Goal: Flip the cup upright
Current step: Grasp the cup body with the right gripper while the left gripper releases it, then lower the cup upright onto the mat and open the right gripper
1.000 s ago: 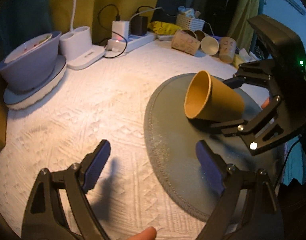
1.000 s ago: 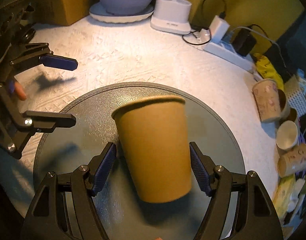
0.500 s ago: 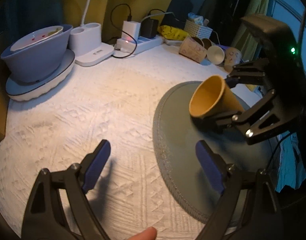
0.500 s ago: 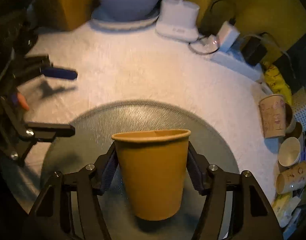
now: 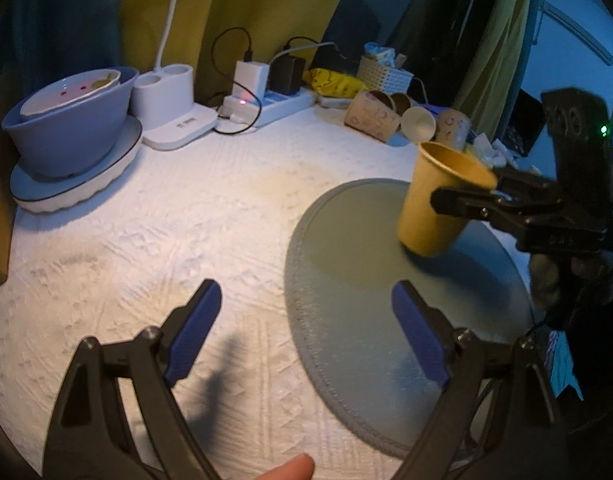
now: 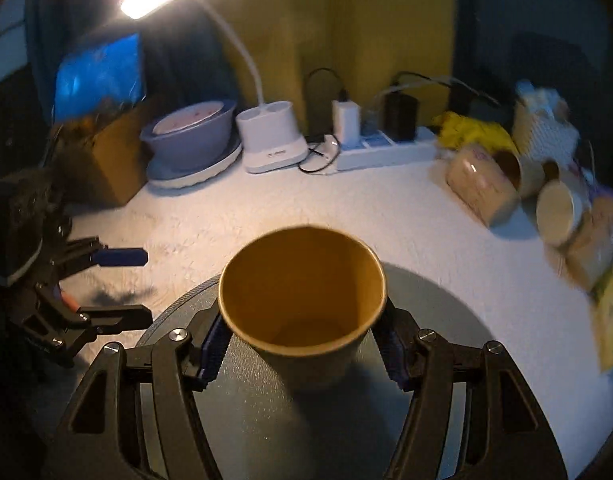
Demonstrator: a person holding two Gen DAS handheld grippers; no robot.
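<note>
A yellow-brown paper cup (image 6: pixel 302 300) is gripped by my right gripper (image 6: pixel 302 350), both blue pads pressed on its sides. In the left wrist view the cup (image 5: pixel 438 204) is nearly upright, mouth up, slightly tilted, its base at or just above the round grey mat (image 5: pixel 366 320). The right gripper (image 5: pixel 466 200) shows there at the right. My left gripper (image 5: pixel 306 336) is open and empty, over the mat's left edge and the white cloth, and also shows at the left of the right wrist view (image 6: pixel 122 284).
At the back stand a purple bowl on a white plate (image 5: pixel 70 132), a white lamp base (image 5: pixel 170 120), a power strip with chargers (image 5: pixel 266 100), a white basket (image 5: pixel 382 72) and several lying paper cups (image 5: pixel 390 116). A cardboard box (image 6: pixel 102 156) sits far left.
My right gripper has turned the cup from lying on its side to nearly upright, mouth up. My left gripper has stayed open and drawn back a little.
</note>
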